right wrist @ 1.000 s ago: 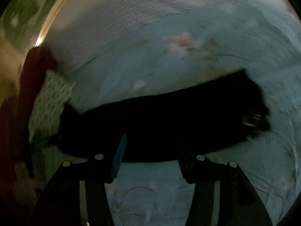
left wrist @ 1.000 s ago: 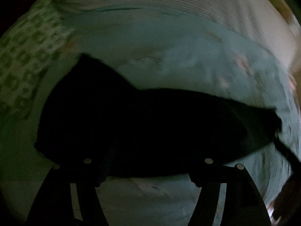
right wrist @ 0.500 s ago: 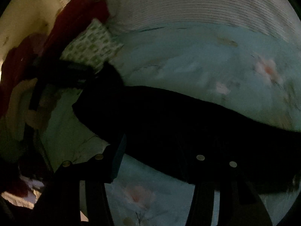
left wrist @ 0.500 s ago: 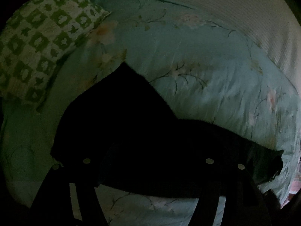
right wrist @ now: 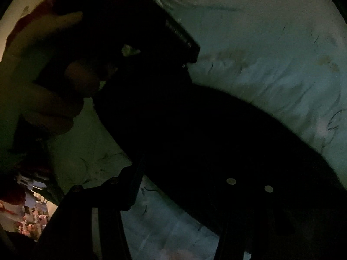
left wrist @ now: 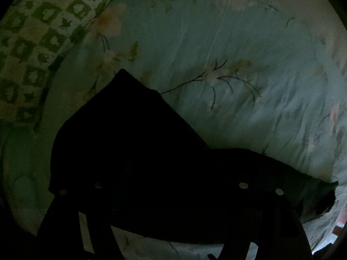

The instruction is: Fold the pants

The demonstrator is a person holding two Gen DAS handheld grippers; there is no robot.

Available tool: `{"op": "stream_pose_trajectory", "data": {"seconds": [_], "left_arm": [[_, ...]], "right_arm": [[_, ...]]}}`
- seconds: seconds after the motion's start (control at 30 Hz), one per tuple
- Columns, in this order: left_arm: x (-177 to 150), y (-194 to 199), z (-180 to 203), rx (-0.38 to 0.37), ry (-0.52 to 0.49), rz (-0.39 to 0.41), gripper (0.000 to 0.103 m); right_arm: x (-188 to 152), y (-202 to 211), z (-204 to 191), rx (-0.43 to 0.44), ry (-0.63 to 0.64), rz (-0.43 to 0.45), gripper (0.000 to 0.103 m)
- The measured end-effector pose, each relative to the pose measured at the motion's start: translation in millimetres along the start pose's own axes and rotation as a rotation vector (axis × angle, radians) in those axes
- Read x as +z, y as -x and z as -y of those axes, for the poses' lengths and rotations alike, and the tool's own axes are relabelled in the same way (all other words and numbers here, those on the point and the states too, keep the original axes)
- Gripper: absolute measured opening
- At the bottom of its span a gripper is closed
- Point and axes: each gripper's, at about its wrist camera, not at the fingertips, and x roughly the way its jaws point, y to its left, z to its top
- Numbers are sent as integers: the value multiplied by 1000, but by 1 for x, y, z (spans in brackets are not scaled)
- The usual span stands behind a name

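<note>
Pants (left wrist: 138,156): black, spread on the floral bedsheet (left wrist: 227,49) ahead of both tongs.
Left tongs (left wrist: 171,192): fingers wide apart.
Right tongs (right wrist: 180,186): fingers wide apart.

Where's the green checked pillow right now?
In the left wrist view, the green checked pillow sits at the upper left on the floral bedsheet, just left of and beyond the black pants.
</note>
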Motion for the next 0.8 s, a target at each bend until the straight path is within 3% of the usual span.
{"op": "stream_pose_trajectory", "data": {"seconds": [0.07, 0.1, 0.13, 0.17, 0.2, 0.27, 0.33, 0.6, 0.7, 0.8], "left_arm": [[0, -3, 1, 3, -6, 17, 70], [-1, -3, 2, 5, -11, 27, 66], [-2, -3, 4, 7, -21, 45, 50], [-3, -3, 4, -5, -28, 53, 26], [-5, -3, 3, -23, -26, 61, 17], [-9, 2, -4, -58, -5, 95, 6], [-16, 11, -12, -95, 24, 127, 2], [-54, 36, -60, -222, 159, 213, 0], [-66, 38, -71, -286, 182, 209, 0], [-65, 40, -72, -354, 181, 200, 13]], "right_arm": [[0, -10, 0, -5, -8, -17, 53], [1, -13, 0, -2, -11, -17, 48], [1, -14, -1, -1, -12, -19, 37], [2, -16, -1, -3, -12, -22, 31], [2, -17, -3, -6, -8, -27, 18], [-4, -10, -6, -6, -1, -20, 8], [-4, -1, -8, 8, 1, -3, 7], [0, 32, -34, 55, 66, 60, 6], [-3, 34, -44, 42, 111, 56, 6], [-5, 30, -48, 30, 115, 40, 6]]}}
